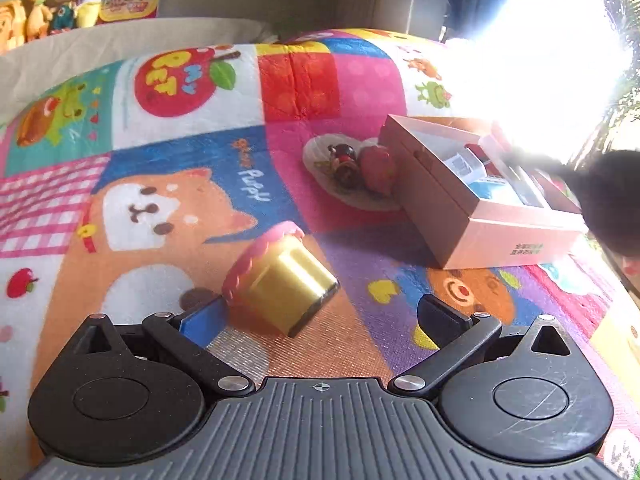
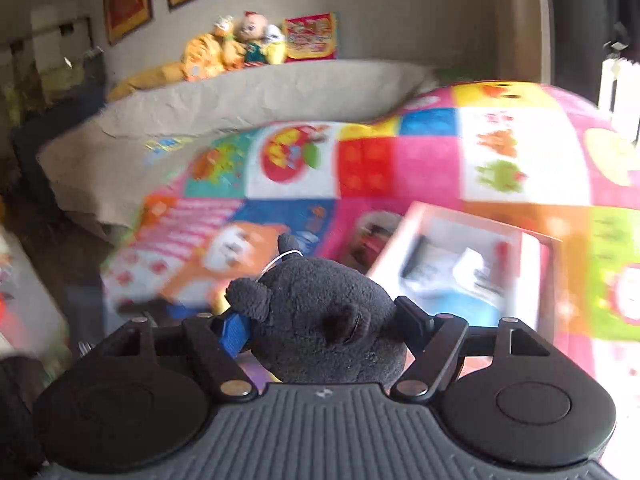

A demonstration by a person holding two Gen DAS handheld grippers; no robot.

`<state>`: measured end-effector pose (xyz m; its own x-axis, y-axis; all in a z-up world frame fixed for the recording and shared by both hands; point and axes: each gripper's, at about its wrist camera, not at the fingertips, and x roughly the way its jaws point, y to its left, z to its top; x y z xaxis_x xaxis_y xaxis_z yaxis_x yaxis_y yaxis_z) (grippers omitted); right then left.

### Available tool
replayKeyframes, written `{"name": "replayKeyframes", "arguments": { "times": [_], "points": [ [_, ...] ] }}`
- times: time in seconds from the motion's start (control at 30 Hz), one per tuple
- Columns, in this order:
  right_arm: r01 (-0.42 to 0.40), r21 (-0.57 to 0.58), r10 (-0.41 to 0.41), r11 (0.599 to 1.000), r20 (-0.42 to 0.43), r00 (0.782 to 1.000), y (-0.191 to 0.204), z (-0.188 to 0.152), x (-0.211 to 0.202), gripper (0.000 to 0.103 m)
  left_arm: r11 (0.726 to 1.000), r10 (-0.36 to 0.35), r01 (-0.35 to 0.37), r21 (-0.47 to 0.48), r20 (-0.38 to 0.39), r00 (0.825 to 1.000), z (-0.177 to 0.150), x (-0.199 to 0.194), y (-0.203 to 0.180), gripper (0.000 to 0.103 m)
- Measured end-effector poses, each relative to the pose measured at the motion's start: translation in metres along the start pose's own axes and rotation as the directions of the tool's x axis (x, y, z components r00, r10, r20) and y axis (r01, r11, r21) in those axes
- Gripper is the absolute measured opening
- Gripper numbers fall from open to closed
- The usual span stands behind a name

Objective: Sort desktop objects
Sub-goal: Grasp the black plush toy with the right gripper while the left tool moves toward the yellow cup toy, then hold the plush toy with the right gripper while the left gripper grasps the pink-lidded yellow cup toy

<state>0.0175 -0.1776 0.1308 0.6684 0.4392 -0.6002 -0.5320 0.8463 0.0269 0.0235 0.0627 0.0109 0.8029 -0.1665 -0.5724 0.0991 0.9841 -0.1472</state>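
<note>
A yellow toy cup (image 1: 288,276) with a pink frilled rim lies on its side on the colourful cartoon mat (image 1: 168,208). My left gripper (image 1: 320,310) is open around it, the blue left pad close to the pink rim. My right gripper (image 2: 322,320) is shut on a dark grey plush toy (image 2: 324,304), which fills the gap between its fingers. In the left wrist view that plush (image 1: 612,200) shows as a dark blur at the right edge, over the open cardboard box (image 1: 440,200). The box (image 2: 536,264) holds small packets.
A white plate (image 1: 316,148) beside the box carries a dark figurine (image 1: 344,164) and a pink toy (image 1: 378,168). Stuffed toys (image 1: 60,0) line a beige ledge at the back. Strong window glare washes out the upper right. The right wrist view is motion-blurred.
</note>
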Motion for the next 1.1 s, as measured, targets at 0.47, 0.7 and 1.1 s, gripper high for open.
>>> {"name": "replayKeyframes", "arguments": {
  "times": [0.47, 0.7, 1.1],
  "points": [
    [0.250, -0.056, -0.250, 0.966, 0.010, 0.968, -0.015, -0.097, 0.023, 0.089, 0.987, -0.064, 0.061, 0.147, 0.016, 0.998, 0.015, -0.034, -0.058, 0.103],
    [-0.078, 0.062, 0.076, 0.995, 0.048, 0.996, -0.027, -0.100, -0.026, 0.093, 0.972, -0.139, 0.143, 0.186, -0.032, 0.990, 0.011, -0.029, -0.086, 0.103],
    [-0.374, 0.041, 0.374, 0.926, 0.028, 0.927, -0.005, -0.127, -0.042, 0.093, 0.894, -0.297, 0.301, 0.332, -0.065, 0.953, 0.023, -0.030, -0.142, 0.103]
  ]
}}
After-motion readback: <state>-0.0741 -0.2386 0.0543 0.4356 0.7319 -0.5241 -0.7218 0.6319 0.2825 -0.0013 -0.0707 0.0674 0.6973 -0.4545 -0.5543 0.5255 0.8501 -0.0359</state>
